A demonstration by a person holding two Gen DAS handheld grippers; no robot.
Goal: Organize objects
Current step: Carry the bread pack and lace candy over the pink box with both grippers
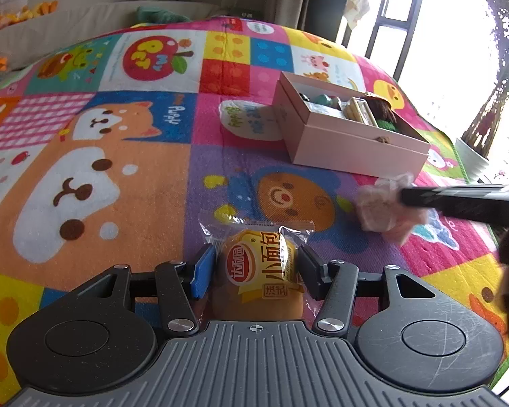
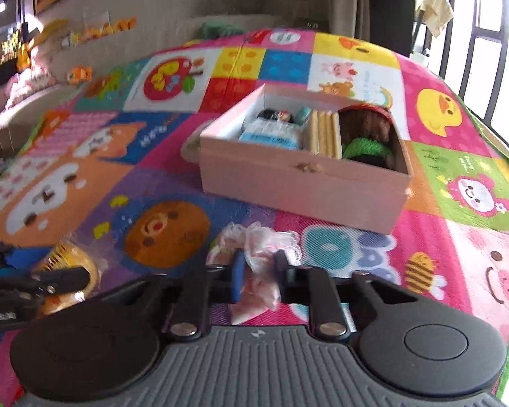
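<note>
A wrapped yellow bread roll (image 1: 259, 268) sits between the blue and black pads of my left gripper (image 1: 258, 268), which is shut on it just above the play mat. My right gripper (image 2: 259, 276) is shut on a crumpled pink-white plastic wrapper (image 2: 268, 240). In the left wrist view that wrapper (image 1: 380, 207) hangs at the tip of the right gripper's dark fingers (image 1: 424, 196). An open pink box (image 2: 302, 186) lies beyond, holding several small items, including a blue packet, wooden sticks and green and brown yarn. The same box (image 1: 356, 149) shows at upper right in the left wrist view.
A colourful cartoon play mat (image 1: 118, 176) covers the floor. The left gripper's arm (image 2: 34, 288) and the bread roll (image 2: 74, 271) are at the left edge of the right wrist view. A sofa with small toys (image 2: 81, 74) stands behind; windows (image 2: 485, 34) and a potted plant (image 1: 485, 118) are at right.
</note>
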